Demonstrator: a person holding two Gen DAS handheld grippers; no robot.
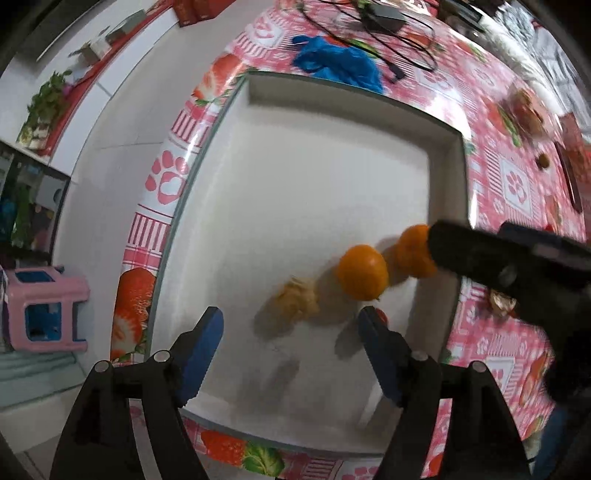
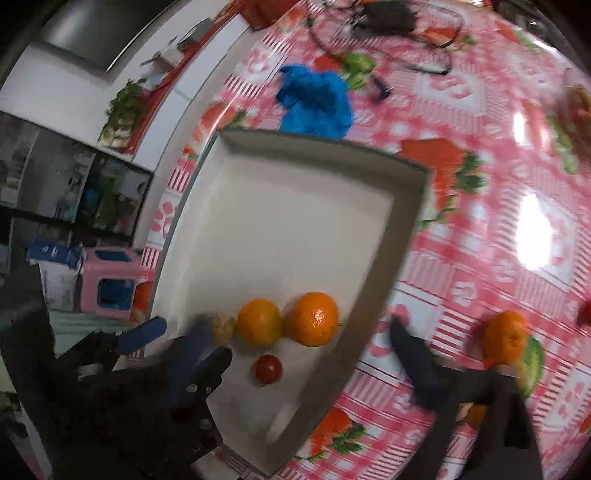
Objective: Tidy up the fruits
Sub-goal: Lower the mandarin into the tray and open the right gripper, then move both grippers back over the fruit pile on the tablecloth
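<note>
A glossy, plastic-looking cloth (image 2: 480,236) covers the table, glaring white. The tray (image 1: 448,173) looks matt and smooth. The oranges (image 2: 313,318) have shiny, dimpled peel; the tomato (image 2: 267,369) is slick.

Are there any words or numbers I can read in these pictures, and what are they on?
None can be read.
Red boxes beyond the table: any print is too blurred.
Blue and white carton on the floor: faint markings, too small to read.
Pink tablecloth: only pictures, strawberries and paw prints, no letters.
White tray and the oranges: no labels visible.
</note>
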